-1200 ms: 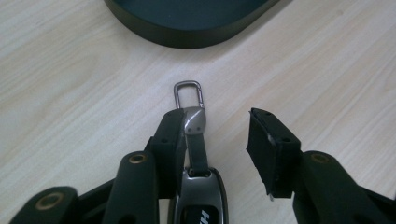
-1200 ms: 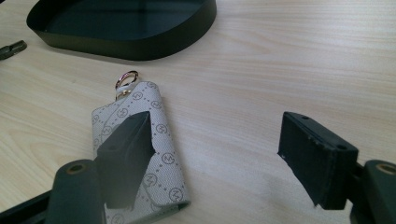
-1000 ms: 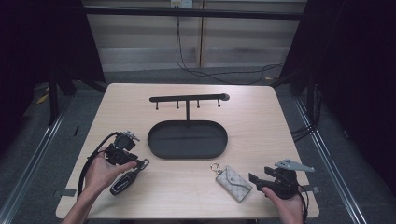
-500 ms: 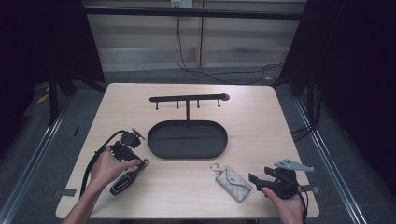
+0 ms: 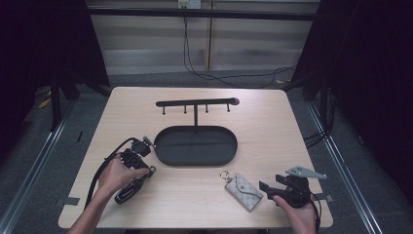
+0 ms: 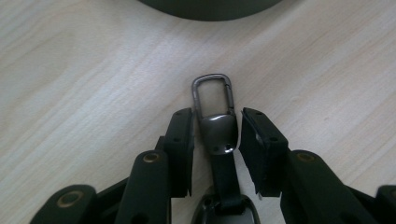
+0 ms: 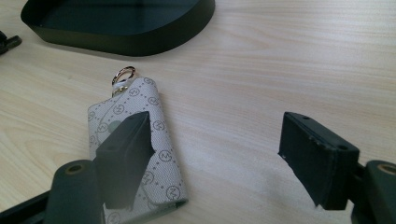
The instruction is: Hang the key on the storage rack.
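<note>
One light wood table (image 5: 272,122) carries two key items, one black oval tray (image 5: 168,153) with a T-shaped hook rack (image 5: 196,103) rising from its far edge, and two hand-held grippers.

At the left, the left hand (image 5: 116,174) holds the left gripper (image 5: 141,148) low over the table, just beside the tray's left end. A black car key fob (image 5: 129,190) lies under that hand, its body trailing toward the near edge. The left gripper view adds what the high view cannot resolve: the fob's dark metal carabiner clip (image 6: 212,95) and strap end (image 6: 217,133) lie flat on the wood between the two jaws, which stand slightly apart on either side of the strap end, with a narrow gap at each side, not closed on it. The clip's loop reaches just past the jaw tips toward the tray.

Right of centre, a grey monogram key pouch (image 5: 243,191) with a gold ring (image 7: 123,73) lies flat near the front edge. The right gripper (image 5: 267,187), held in the right hand (image 5: 298,216), sits just beside it, jaws wide apart and empty. In the right gripper view the left-hand jaw overlaps the pouch; whether it touches cannot be told.
</note>
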`<state>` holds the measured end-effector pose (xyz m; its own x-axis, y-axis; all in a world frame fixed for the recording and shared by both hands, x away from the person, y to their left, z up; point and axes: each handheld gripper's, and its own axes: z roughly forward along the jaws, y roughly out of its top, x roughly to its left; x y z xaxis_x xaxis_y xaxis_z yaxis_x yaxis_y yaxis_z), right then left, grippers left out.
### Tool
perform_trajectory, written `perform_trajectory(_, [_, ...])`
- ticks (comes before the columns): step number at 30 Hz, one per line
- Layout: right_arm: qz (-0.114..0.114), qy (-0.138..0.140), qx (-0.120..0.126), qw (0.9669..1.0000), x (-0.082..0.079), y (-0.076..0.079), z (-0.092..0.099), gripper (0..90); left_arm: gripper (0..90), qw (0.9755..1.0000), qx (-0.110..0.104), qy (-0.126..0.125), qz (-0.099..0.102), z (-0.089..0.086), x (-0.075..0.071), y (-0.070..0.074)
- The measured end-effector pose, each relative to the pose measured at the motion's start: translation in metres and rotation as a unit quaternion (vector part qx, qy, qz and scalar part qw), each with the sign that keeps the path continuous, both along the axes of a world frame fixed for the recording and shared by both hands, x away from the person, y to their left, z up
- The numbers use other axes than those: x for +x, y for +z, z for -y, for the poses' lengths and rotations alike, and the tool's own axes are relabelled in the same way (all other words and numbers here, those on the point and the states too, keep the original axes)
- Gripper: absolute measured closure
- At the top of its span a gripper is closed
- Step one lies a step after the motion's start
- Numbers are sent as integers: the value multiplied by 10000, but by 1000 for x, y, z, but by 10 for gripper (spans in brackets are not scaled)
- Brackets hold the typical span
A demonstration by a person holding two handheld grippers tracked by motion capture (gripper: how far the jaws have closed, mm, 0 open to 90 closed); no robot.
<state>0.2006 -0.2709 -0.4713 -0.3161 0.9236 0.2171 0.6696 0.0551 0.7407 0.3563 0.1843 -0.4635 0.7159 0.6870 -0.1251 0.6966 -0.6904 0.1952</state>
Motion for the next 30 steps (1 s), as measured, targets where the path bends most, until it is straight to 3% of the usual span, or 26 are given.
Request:
perform_trajectory(6, [-9, 14, 13, 10000, 0, 0, 0, 253, 670, 9998, 193, -38, 93, 5, -2, -2])
perform_trajectory(8, [-37, 6, 59, 10000, 0, 0, 0, 253, 671, 9993, 357, -8, 144, 8, -2, -1])
perform_trajectory(11, [-38, 13, 63, 10000, 0, 0, 1, 253, 670, 9990, 446, -40, 33, 11, 0, -1])
perform_trajectory(14, [-34, 10, 51, 10000, 0, 0, 0, 254, 669, 9982, 596, -46, 69, 15, 0, -1])
perform_trajectory(21, [-23, 48, 17, 10000, 0, 0, 0, 255, 688, 9980, 623, 89, -54, 17, 3, -2])
perform_trajectory(24, [-33, 52, 22, 10000, 0, 0, 0, 255, 701, 9970, 762, 33, -110, 20, 5, -1])
perform_trajectory(30, [-46, 52, 15, 10000, 0, -1, 0, 256, 705, 9966, 803, 31, -182, 22, 7, -1])
